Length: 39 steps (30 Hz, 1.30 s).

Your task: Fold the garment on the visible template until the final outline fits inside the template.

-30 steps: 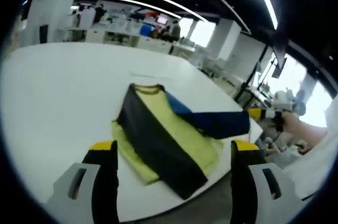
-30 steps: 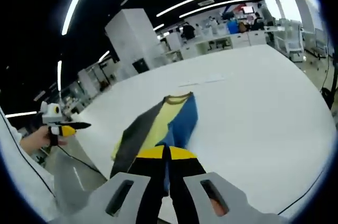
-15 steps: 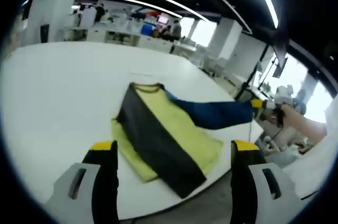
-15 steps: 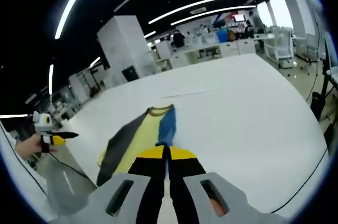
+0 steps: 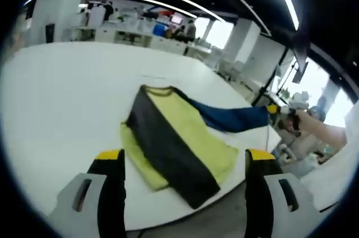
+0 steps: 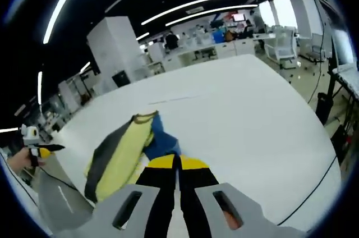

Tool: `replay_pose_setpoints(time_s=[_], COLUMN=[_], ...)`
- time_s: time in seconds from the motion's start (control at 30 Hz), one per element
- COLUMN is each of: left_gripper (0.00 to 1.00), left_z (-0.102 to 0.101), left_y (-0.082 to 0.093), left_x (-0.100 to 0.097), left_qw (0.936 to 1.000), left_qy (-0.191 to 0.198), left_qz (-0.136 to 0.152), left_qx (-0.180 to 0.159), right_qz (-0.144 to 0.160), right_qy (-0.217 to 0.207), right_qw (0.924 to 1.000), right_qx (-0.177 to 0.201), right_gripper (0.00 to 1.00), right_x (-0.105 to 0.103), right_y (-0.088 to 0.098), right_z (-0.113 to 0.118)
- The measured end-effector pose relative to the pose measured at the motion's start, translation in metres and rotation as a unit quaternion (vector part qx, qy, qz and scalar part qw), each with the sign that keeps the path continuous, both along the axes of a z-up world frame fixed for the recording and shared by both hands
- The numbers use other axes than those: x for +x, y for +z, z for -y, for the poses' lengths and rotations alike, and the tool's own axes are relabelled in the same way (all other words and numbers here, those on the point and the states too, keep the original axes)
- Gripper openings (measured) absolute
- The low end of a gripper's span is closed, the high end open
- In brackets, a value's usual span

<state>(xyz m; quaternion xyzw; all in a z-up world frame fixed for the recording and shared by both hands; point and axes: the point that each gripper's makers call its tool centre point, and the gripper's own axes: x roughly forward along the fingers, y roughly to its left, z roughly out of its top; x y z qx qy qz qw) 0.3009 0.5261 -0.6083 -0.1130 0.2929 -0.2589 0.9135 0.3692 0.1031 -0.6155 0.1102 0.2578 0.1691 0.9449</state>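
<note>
A yellow garment (image 5: 185, 137) with a wide dark band (image 5: 162, 148) lies flat on the white table (image 5: 56, 92), its collar at the far end. Its blue sleeve (image 5: 230, 119) stretches out to the right, lifted off the table. The right gripper (image 5: 274, 110) is shut on the sleeve's end, held by a hand. In the right gripper view the right gripper (image 6: 177, 162) has its jaws pressed together on the blue sleeve (image 6: 162, 142), with the garment (image 6: 120, 154) to the left. My left gripper (image 5: 185, 158) hangs wide open above the garment's near end, holding nothing.
A thin line (image 6: 168, 99) marks the table beyond the collar. The table's near edge (image 5: 224, 193) runs just past the garment's hem. The left gripper (image 6: 40, 149) shows small at the far left, in a hand. Desks and people stand far behind.
The right gripper has drawn the blue sleeve outward, away from the garment's body, so it stretches longer to the side. The left gripper has stayed open and nearly still.
</note>
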Motion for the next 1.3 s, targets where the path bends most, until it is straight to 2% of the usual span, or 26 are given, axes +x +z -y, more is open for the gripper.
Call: replay_pose_setpoints(time_s=[0.3, 0.6, 1.3], left_gripper=[0.84, 0.84, 0.84], left_z=[-0.006, -0.009, -0.013], left_y=[-0.002, -0.005, -0.012], left_x=[0.0, 0.0, 0.003], left_qw=[0.9999, 0.9997, 0.9991], left_qy=[0.011, 0.02, 0.037], left_qz=[-0.005, -0.008, -0.02], left_qx=[0.004, 0.006, 0.01], right_qz=[-0.021, -0.041, -0.077], right_qy=[-0.035, -0.064, -0.077], right_qw=[0.9991, 0.9968, 0.9924], right_qx=[-0.008, -0.023, -0.058], right_gripper=[0.02, 0.02, 0.02], right_x=[0.002, 0.008, 0.024], right_y=[-0.019, -0.033, -0.057], right_z=[0.016, 0.044, 0.076])
